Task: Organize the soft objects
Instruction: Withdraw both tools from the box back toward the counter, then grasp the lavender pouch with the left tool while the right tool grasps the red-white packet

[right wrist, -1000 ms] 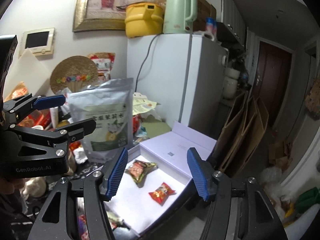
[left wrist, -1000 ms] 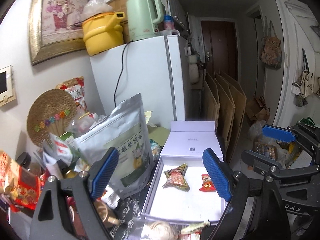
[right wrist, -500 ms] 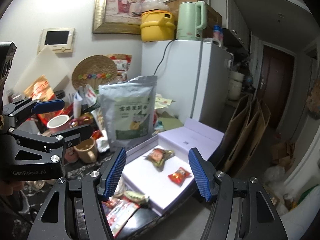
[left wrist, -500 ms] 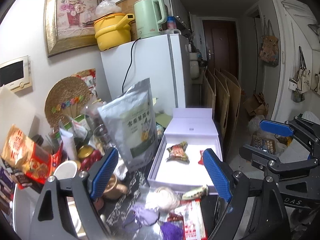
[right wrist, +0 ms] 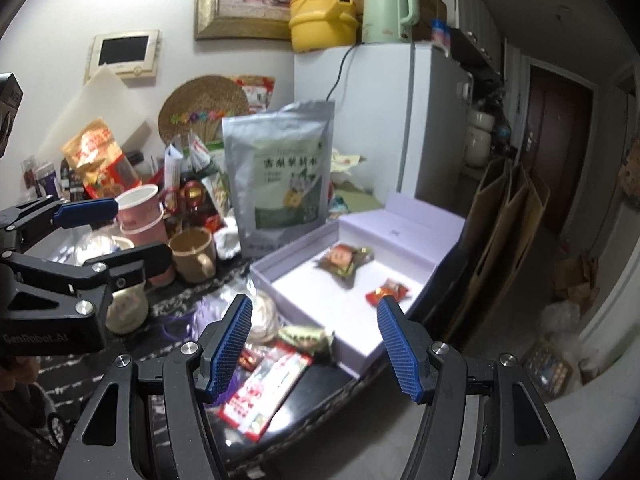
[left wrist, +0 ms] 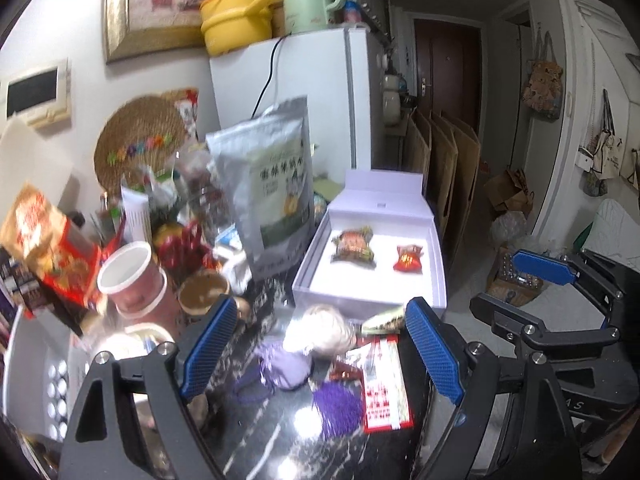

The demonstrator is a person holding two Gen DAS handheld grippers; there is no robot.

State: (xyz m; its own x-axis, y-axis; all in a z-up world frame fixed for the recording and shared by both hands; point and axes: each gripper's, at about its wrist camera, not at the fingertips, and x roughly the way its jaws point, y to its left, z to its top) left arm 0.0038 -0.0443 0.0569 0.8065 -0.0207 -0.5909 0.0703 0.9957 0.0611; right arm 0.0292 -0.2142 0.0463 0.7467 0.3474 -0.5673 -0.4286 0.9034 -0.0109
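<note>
farther back from the white box (left wrist: 370,294) than before, both sets of jaws wide apart, empty, unchanged

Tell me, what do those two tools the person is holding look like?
Both match: the left tool and right tool have black metal frames with silver bolts and two fingers faced with ribbed blue pads. The left tool's side carries white GenRobot.AI lettering.

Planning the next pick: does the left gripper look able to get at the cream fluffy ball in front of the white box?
Probably yes. The left gripper is open, and the cream fluffy ball lies uncovered just ahead of it, though a lilac pouch crowds its near side.
</note>
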